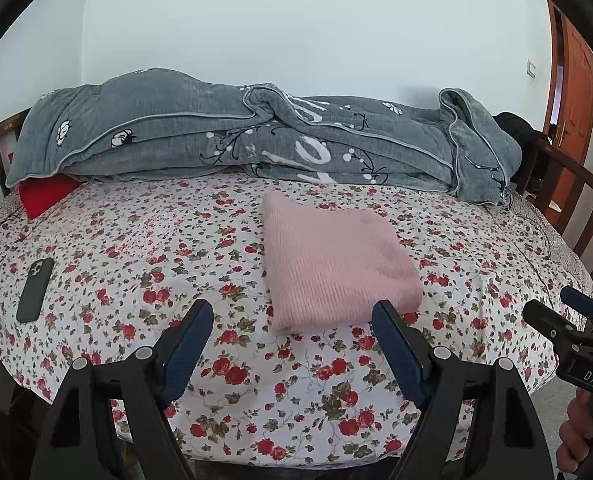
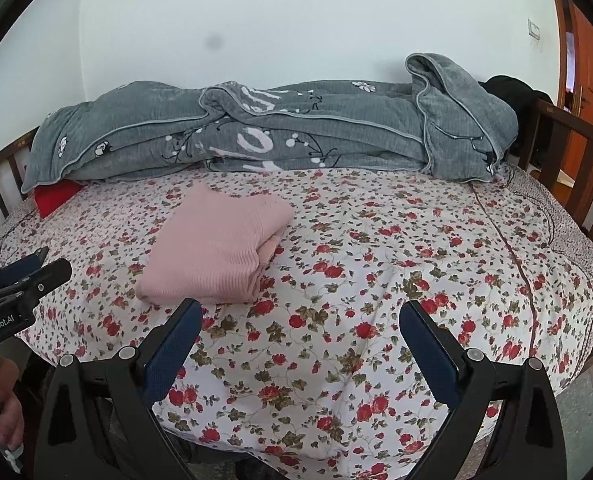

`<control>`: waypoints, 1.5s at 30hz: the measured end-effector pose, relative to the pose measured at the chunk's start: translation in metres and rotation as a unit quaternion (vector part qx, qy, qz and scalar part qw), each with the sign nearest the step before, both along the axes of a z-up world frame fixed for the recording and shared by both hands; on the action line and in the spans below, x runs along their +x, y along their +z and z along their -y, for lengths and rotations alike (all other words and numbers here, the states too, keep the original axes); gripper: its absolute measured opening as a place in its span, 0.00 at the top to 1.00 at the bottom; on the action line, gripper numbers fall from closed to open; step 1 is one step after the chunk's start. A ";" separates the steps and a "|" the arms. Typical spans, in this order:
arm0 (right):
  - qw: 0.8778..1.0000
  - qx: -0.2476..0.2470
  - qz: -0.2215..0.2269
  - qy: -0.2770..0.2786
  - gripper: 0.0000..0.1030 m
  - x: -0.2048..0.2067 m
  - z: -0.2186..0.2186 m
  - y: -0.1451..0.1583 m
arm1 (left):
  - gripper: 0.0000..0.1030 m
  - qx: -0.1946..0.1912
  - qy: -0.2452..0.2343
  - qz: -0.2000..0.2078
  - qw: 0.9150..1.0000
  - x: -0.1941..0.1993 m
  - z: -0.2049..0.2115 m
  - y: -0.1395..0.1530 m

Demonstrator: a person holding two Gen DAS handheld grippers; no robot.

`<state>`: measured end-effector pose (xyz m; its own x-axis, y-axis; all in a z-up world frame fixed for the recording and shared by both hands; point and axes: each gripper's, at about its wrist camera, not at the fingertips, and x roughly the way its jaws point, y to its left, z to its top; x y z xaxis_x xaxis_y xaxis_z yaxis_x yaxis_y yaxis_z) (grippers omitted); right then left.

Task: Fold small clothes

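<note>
A pink knitted garment (image 1: 332,264) lies folded into a thick rectangle on the flowered bed sheet (image 1: 144,248); it also shows in the right wrist view (image 2: 216,248). My left gripper (image 1: 296,320) is open and empty, held above the sheet just in front of the garment's near edge. My right gripper (image 2: 300,322) is open and empty, to the right of the garment and apart from it. The right gripper also shows at the right edge of the left wrist view (image 1: 568,320), and the left gripper at the left edge of the right wrist view (image 2: 24,276).
A grey quilt (image 1: 256,140) is bunched along the wall side of the bed. A dark phone (image 1: 35,290) lies on the sheet at the left. A red cushion (image 1: 44,196) peeks from under the quilt. Wooden bed rails (image 1: 584,208) stand at both ends. A brown door (image 1: 572,92) is at the far right.
</note>
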<state>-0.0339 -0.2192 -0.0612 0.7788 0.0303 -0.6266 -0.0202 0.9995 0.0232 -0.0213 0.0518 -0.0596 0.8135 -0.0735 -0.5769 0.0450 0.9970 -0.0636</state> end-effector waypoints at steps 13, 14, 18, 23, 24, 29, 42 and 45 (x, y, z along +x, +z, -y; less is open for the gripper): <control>1.000 0.001 0.009 0.007 0.05 -0.004 -0.004 0.010 | 0.21 0.001 0.001 0.013 1.000 -0.007 0.000 0.013; 1.000 0.002 0.009 0.007 0.05 -0.004 -0.004 0.010 | 0.21 0.000 0.001 0.014 1.000 -0.007 0.000 0.014; 1.000 0.003 0.010 0.008 0.05 -0.004 -0.004 0.010 | 0.21 -0.001 0.002 0.016 1.000 -0.007 -0.002 0.015; 1.000 0.006 0.009 0.007 0.05 -0.005 -0.005 0.011 | 0.21 -0.005 0.001 0.014 1.000 -0.008 -0.003 0.015; 1.000 0.006 0.009 0.007 0.05 -0.005 -0.004 0.011 | 0.21 -0.004 0.000 0.014 1.000 -0.009 -0.003 0.015; 1.000 0.007 0.009 0.009 0.05 -0.006 -0.006 0.011 | 0.20 -0.004 0.001 0.014 1.000 -0.009 -0.003 0.016; 1.000 0.009 0.013 0.010 0.05 -0.008 -0.007 0.012 | 0.20 -0.004 0.005 0.018 1.000 -0.009 -0.004 0.016; 1.000 0.007 0.013 0.010 0.05 -0.008 -0.007 0.012 | 0.19 -0.007 0.000 0.015 1.000 -0.007 -0.002 0.015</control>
